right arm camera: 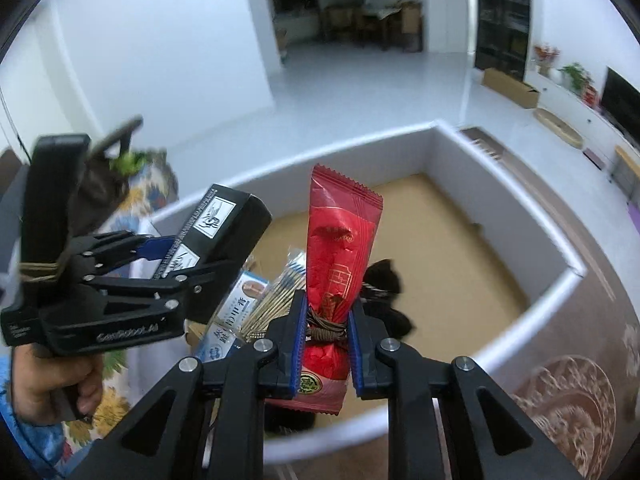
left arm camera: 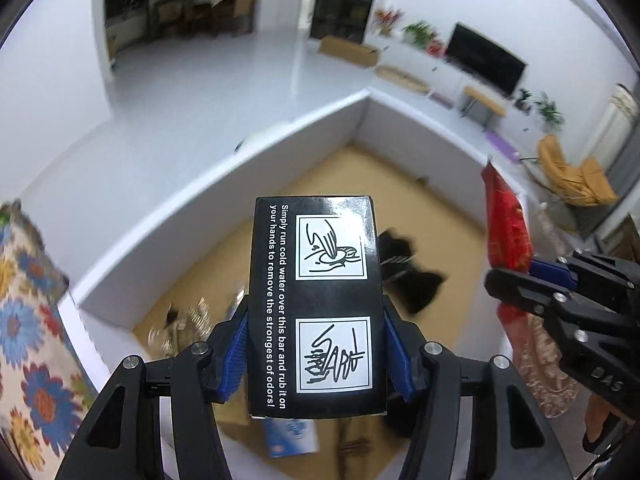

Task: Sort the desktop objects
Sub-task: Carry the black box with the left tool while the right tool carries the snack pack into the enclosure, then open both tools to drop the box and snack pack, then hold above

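My left gripper [left arm camera: 316,320] is shut on a black box [left arm camera: 316,304] with white pictograms and printed text, held above a white-walled box [left arm camera: 224,176] with a tan floor. My right gripper [right arm camera: 328,320] is shut on a red snack packet [right arm camera: 340,240] tied with brown string, held upright over the same white-walled box [right arm camera: 460,152]. The right gripper and red packet also show in the left wrist view [left arm camera: 508,224] at the right. The left gripper and black box show in the right wrist view [right arm camera: 224,224] at the left.
Inside the box lie a black cloth item [right arm camera: 384,280], a blue and white packet [right arm camera: 236,304], a bundle of sticks [right arm camera: 280,296] and some clear wrapped items [left arm camera: 188,320]. A floral cloth [left arm camera: 28,320] is at the left. A patterned brown cloth [right arm camera: 580,360] is at the right.
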`<control>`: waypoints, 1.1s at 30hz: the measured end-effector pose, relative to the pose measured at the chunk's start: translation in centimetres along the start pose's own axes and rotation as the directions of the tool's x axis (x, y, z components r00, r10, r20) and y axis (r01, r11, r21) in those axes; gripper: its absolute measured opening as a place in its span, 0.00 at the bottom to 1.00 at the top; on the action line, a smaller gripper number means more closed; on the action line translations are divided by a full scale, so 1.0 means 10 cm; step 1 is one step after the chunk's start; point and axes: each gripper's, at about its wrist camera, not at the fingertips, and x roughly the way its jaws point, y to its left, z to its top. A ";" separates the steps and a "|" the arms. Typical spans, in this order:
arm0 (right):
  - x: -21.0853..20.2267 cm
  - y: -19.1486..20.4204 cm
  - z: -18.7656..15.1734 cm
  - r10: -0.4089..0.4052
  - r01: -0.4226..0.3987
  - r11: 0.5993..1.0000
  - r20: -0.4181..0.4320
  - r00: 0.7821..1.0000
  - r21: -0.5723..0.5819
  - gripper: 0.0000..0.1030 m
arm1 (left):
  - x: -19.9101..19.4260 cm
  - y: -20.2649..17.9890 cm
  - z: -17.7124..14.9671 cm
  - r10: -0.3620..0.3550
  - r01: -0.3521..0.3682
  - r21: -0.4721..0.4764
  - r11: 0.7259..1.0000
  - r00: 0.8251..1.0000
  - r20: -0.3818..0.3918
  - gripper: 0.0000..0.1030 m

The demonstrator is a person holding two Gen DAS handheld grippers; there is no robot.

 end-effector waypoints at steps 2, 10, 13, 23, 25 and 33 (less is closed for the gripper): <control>0.30 0.05 -0.05 -0.013 0.012 1.000 -0.054 0.998 -0.010 0.19 | 0.17 0.08 -0.07 0.011 -0.012 -0.010 1.000 0.999 -0.042 0.56; 0.78 -0.08 -0.17 0.000 0.007 0.999 -0.143 0.990 0.046 0.77 | 0.44 0.19 -0.24 0.047 -0.052 -0.044 0.998 0.993 -0.111 0.75; 0.63 -0.07 -0.17 -0.016 0.019 0.999 -0.096 0.995 0.035 0.78 | 0.27 0.22 -0.24 0.072 -0.075 -0.072 0.995 0.996 -0.052 0.86; -0.01 -0.14 -0.22 -0.149 0.147 0.987 -0.026 0.989 -0.064 0.91 | -0.22 -0.07 -0.14 0.120 -0.106 -0.102 0.989 0.983 0.140 0.86; -0.05 -0.16 -0.24 -0.160 0.158 0.985 -0.025 0.987 -0.068 0.92 | -0.42 -0.04 -0.17 0.140 -0.125 -0.098 0.987 0.976 0.169 0.86; -0.13 -0.22 -0.29 -0.179 0.177 0.982 -0.013 0.984 -0.063 0.92 | -0.64 -0.16 -0.19 0.212 -0.191 -0.108 0.976 0.944 0.252 0.91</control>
